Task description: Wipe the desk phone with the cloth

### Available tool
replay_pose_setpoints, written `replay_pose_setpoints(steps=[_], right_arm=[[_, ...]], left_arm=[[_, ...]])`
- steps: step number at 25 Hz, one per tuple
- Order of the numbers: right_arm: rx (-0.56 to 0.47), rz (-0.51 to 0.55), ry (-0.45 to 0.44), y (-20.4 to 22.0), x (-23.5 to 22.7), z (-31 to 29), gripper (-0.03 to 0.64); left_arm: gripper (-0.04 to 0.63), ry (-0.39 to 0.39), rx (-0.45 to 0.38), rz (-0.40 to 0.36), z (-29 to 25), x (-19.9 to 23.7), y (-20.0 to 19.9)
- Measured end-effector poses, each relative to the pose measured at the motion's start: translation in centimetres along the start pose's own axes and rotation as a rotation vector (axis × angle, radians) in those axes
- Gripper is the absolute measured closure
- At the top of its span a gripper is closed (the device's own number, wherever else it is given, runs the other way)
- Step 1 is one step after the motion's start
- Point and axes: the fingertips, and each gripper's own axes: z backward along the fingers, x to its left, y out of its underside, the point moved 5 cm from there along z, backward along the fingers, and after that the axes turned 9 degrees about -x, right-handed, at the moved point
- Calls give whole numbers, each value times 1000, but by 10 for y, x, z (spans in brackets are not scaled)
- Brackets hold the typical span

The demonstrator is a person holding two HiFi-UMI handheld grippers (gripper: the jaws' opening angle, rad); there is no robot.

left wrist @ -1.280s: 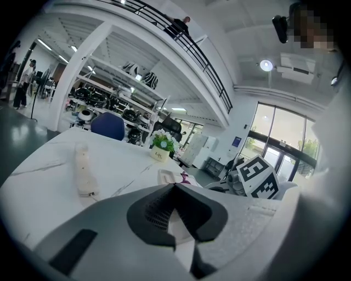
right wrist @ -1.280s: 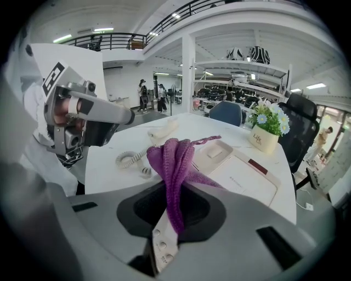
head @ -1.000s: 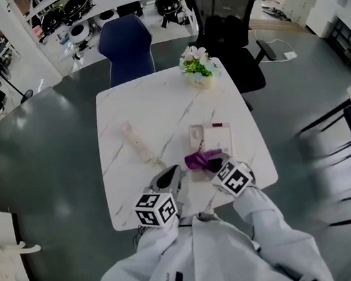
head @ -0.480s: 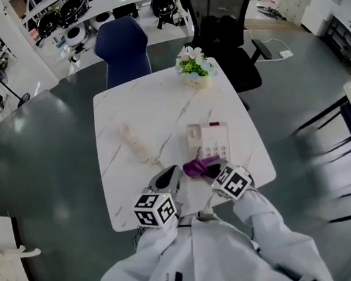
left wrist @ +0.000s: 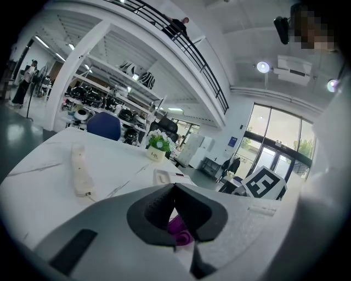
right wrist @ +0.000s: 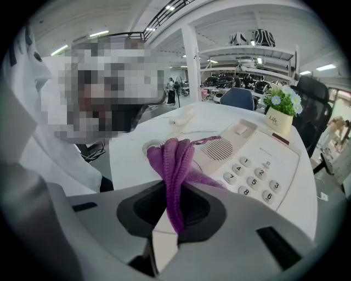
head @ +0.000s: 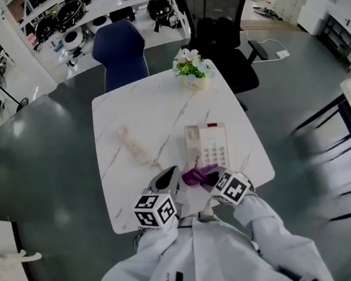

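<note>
Table (head: 159, 107): desk phone (head: 213, 143), flowerpot (head: 191, 70), white strip (head: 133, 145)

Pot (right wrist: 278, 122) marked perhaps "Life", numbered phone keys (right wrist: 249, 178)

Your right gripper (right wrist: 171, 217) has its jaws closed on the purple cloth (right wrist: 174, 159). The cloth bunches up ahead of them and trails onto the near side of the desk phone (right wrist: 263, 164). Past the keypad, a small flower pot (right wrist: 279, 115) stands on the white table (right wrist: 137, 142).

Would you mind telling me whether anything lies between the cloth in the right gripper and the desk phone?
Nothing visible does: the cloth, pinched in the right gripper, sits at the near edge of the desk phone.
</note>
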Motion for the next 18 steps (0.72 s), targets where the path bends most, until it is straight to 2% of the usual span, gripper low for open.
replay_pose_setpoints(steps=[6, 11, 15, 18], right_arm=[[7, -23, -32, 6, 7, 1, 575], [-31, -38, -43, 6, 7, 4, 575], [-151, -134, -26, -2, 5, 20, 575], [-304, -187, 11, -15, -2, 40, 575]], left_arm=[[598, 5, -8, -6, -1, -2, -3], [598, 10, -14, -23, -1, 0, -7], [598, 5, -19, -85, 1, 1, -14], [598, 16, -40, -110, 4, 0, -25]])
